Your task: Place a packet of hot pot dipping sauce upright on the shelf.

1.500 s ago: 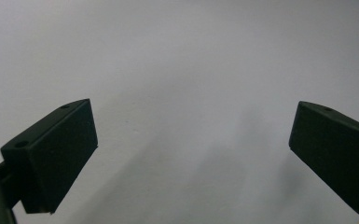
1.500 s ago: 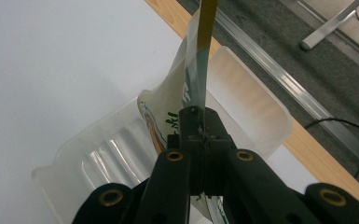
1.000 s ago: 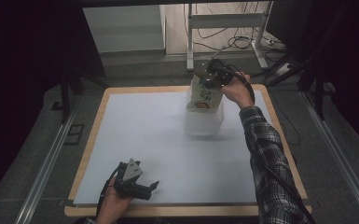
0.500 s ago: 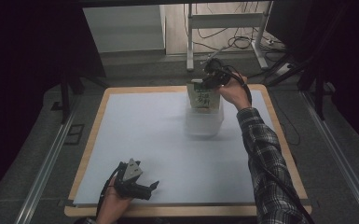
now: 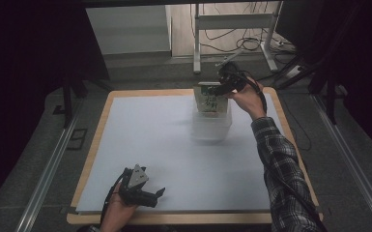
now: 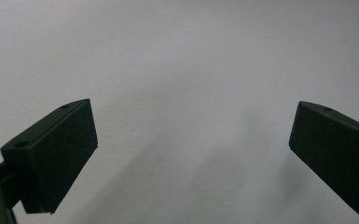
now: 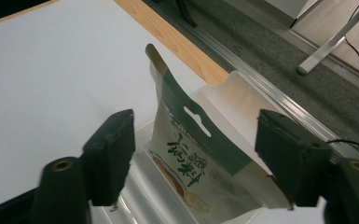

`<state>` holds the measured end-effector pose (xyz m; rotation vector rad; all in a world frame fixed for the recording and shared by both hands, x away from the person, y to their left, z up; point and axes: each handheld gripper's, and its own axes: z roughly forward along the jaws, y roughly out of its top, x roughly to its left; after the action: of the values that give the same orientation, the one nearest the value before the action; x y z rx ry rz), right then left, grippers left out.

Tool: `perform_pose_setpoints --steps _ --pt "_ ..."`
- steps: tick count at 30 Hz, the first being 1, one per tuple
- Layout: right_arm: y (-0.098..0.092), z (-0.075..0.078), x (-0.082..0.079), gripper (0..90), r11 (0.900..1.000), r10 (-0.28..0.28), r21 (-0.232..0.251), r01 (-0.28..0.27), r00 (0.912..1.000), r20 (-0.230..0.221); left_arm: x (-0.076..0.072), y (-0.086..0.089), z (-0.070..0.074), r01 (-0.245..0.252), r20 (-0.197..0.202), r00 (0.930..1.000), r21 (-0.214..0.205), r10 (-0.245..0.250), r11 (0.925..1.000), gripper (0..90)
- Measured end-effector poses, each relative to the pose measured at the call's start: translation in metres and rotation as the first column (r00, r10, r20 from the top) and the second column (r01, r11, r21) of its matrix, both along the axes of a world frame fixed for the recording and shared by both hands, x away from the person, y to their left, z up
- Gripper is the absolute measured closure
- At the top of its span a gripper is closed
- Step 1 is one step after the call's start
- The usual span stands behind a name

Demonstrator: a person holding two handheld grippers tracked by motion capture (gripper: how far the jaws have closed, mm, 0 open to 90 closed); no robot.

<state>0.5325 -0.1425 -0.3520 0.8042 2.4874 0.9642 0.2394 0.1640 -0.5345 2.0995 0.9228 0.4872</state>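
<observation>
Near edge first: left gripper (image 5: 150,194) sits low on the white sheet (image 5: 150,140), same spot as a second ago, in the person's left hand (image 5: 118,208). Jaws spread wide in the left gripper view, nothing between them, just bare sheet ahead. Idle.

Far side is where things changed. Right gripper (image 5: 222,88) was pinched on the top of the pouch (image 5: 211,100) a second ago; its jaws have just been opening. In the right gripper view the two pads (image 7: 112,149) now stand clear on either side of the pouch (image 7: 196,154), which is between them, no contact that I can see. So: released.

Pouch is white with a green header strip and a hang hole, green lettering on the front. It stands in the clear bin (image 5: 211,126) at the far right part of the sheet, leaning a bit, top sticking out above the bin rim. High view shows it lower than a second ago, down inside the bin rather than hanging from the gripper.

My read: that's the drop-off done, pouch placed in the bin. Hand (image 5: 245,99) is barely off it, so the next thing should be a straight retreat up and back. Risk is clipping the header on the way out and tipping the pouch, since it only leans on the bin wall.
</observation>
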Motion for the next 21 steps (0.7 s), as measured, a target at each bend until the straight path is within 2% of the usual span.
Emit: perform_pose_setpoints --steps 7,11,17,21 --pt "-0.011 0.0 -0.005 13.9 0.9986 0.001 0.053 0.0 0.9999 -0.015 0.0 0.0 0.0 0.001 0.0 1.0 0.001 -0.001 1.0 1.0" --pt "-0.018 -0.002 -0.007 10.2 0.9961 -0.003 0.088 0.005 0.9997 -0.025 0.0 0.0 0.0 0.0 -0.001 1.0 0.001 0.0 1.0 1.0" --pt "-0.026 -0.007 -0.011 6.7 0.995 -0.009 0.1 0.013 0.9993 -0.037 0.0 -0.001 -0.001 0.001 -0.001 1.0 0.005 -0.001 1.0 1.0" --pt "-0.03 -0.009 -0.014 4.9 0.9952 -0.005 0.098 0.008 0.9996 -0.028 0.0 -0.001 -0.001 0.0 -0.001 1.0 0.004 0.0 1.0 1.0"
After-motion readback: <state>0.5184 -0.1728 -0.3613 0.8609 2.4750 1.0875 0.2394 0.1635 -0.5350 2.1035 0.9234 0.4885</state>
